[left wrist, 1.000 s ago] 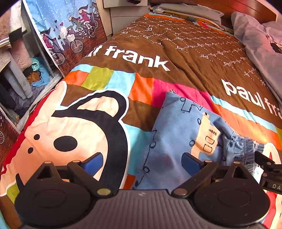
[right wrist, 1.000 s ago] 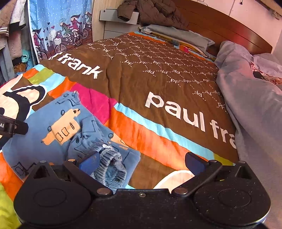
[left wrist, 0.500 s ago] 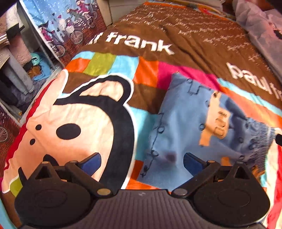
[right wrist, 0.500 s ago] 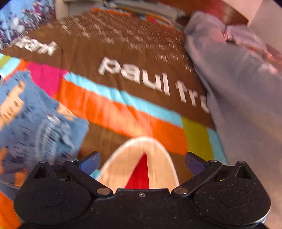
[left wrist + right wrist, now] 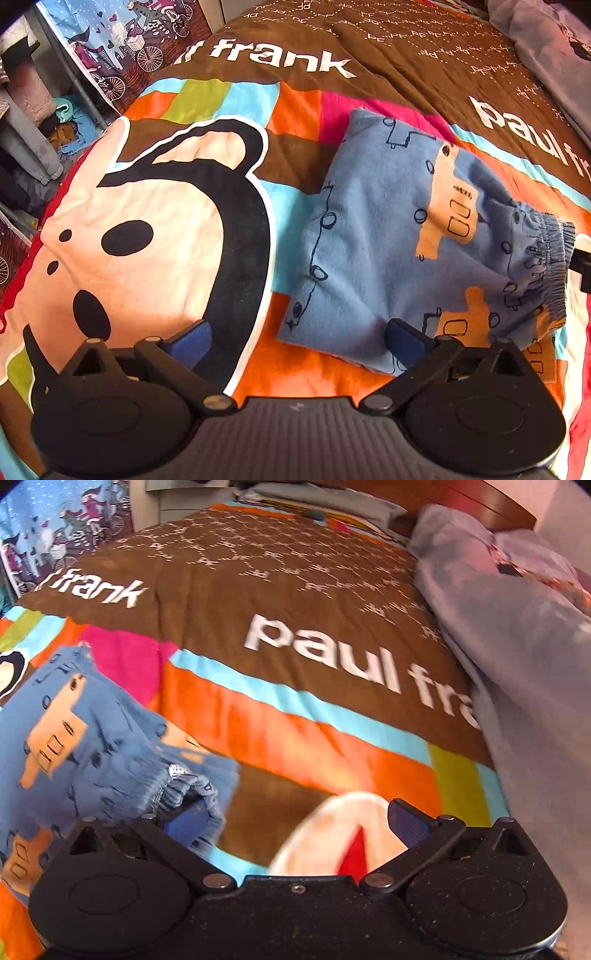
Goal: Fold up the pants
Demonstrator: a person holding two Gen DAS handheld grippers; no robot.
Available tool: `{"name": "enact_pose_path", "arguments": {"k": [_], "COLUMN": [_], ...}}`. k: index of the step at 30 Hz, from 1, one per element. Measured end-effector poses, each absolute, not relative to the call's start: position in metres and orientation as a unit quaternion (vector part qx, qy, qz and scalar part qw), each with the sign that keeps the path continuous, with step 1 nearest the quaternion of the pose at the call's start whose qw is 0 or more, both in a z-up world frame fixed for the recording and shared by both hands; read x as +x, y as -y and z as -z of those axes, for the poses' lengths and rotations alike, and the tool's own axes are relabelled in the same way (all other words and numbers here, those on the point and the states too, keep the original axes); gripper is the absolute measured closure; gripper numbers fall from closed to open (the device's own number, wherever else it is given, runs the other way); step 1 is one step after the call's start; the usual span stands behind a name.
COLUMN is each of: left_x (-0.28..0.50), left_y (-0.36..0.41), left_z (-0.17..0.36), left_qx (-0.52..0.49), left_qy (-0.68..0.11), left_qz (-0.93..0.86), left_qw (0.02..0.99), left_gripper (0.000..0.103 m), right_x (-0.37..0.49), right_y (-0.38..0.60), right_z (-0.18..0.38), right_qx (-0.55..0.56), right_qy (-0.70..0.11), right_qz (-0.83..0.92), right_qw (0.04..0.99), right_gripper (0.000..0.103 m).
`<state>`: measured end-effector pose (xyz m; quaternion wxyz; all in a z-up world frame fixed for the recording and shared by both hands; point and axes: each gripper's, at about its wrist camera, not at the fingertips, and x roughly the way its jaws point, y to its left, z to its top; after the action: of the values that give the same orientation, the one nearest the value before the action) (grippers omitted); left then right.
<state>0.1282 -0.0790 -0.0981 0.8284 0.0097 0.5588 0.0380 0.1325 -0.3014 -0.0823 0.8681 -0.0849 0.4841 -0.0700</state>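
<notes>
While both sets of fingers stand spread wide with nothing between them, the folded blue pants (image 5: pixel 388 236) lie on the bedspread (image 5: pixel 229 96) toward the near edge of the bed. The left gripper (image 5: pixel 295 338) hangs over their near left corner. The right gripper (image 5: pixel 295 818) sits beside the gathered waistband (image 5: pixel 184 786), its left pad just touching the cloth. A grey blanket (image 5: pixel 517 627) lies along the right edge.

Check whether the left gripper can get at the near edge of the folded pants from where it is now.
Probably yes. The left gripper is open, its right finger already over the pants near edge, with nothing between on the bedspread.
</notes>
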Motion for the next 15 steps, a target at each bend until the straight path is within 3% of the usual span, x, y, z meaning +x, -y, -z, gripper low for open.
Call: {"name": "enact_pose_path", "arguments": {"k": [7, 12, 15], "left_x": [0.134, 0.134, 0.133], "left_y": [0.079, 0.075, 0.073], "left_z": [0.096, 0.107, 0.108], "left_qx": [0.003, -0.005, -0.006], "left_qy": [-0.556, -0.567, -0.570], "left_qz": [-0.041, -0.041, -0.034], "left_qw": [0.830, 0.822, 0.821], "left_gripper": [0.001, 0.001, 0.000], "right_x": [0.125, 0.155, 0.150], "right_y": [0.274, 0.257, 0.285], "right_z": [0.046, 0.093, 0.101], "right_qx": [-0.058, -0.080, -0.015], "right_qy": [-0.421, -0.487, -0.500], "right_qz": [-0.002, -0.031, -0.015], "right_qw": [0.905, 0.869, 0.866], "right_gripper": [0.001, 0.001, 0.001]}}
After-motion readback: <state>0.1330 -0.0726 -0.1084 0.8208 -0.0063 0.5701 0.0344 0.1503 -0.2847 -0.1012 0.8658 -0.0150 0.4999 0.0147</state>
